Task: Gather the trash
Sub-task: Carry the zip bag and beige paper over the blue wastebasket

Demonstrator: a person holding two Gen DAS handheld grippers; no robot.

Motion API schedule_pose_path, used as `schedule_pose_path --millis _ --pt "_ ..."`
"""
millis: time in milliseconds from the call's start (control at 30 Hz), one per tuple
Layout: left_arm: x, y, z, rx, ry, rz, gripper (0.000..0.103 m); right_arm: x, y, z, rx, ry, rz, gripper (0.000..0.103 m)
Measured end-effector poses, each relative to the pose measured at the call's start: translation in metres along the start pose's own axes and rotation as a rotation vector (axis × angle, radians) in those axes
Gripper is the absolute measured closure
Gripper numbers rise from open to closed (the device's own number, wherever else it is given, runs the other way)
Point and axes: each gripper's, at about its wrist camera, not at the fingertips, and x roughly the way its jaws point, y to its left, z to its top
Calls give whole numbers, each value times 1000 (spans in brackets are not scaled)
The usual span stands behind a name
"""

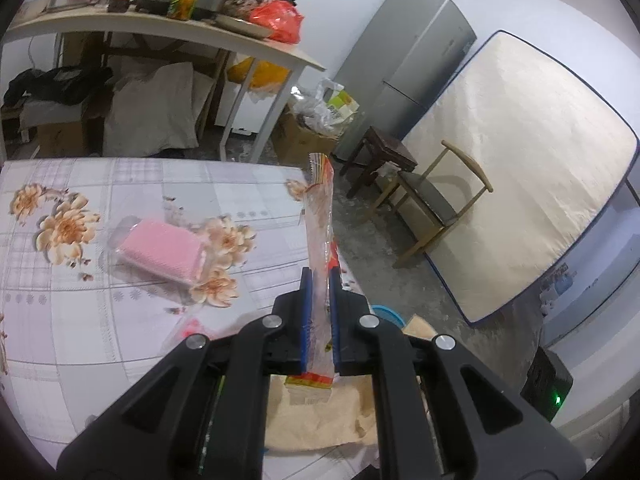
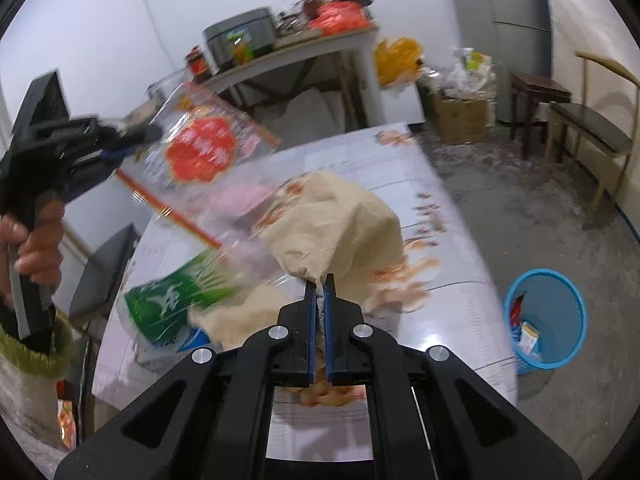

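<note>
Left gripper (image 2: 154,133) is clamped on the clear printed wrapper (image 2: 200,152), held up off the table (image 1: 80,320) at far left in the right wrist view; from its own camera the wrapper (image 1: 320,240) stands edge-on between the blue pads. Green packet (image 2: 168,300) still lies on the near-left of the table, partly under the tan paper. Pink sponge pack (image 1: 160,254) sits mid-table, not obviously trash, so I'd leave it. Right gripper (image 2: 319,280) is pinched shut on a fold of the crumpled tan paper (image 2: 340,224), which is lifted and bulging above the tabletop. Blue bin (image 2: 546,318) is on the floor just off the table's right edge, already holding some scraps. Likely step: carry both pieces to the bin. Grip on the paper is only a thin fold, so move smoothly and keep the jaws shut until over the bin mouth. Lift clear of the table edge first; the loose paper could drag. Open floor right of the bin; chair (image 2: 592,136) and stool (image 2: 536,92) are well apart, far right.
</note>
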Motion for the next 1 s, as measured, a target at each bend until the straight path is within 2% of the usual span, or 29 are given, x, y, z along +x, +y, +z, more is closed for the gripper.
schedule_pose_path --millis 200,433,633,1000 --pt "16 -40 2 62 19 -45 96 -22 -48 11 89 -68 -79 99" --pt "64 -102 1 146 89 -119 96 -35 -125 23 209 -106 -167 99" --pt "131 -158 -8 214 193 -168 96 -32 -201 34 319 -93 -227 99" --pt "262 -238 -41 327 378 -178 96 -18 -325 54 462 -96 -383 99"
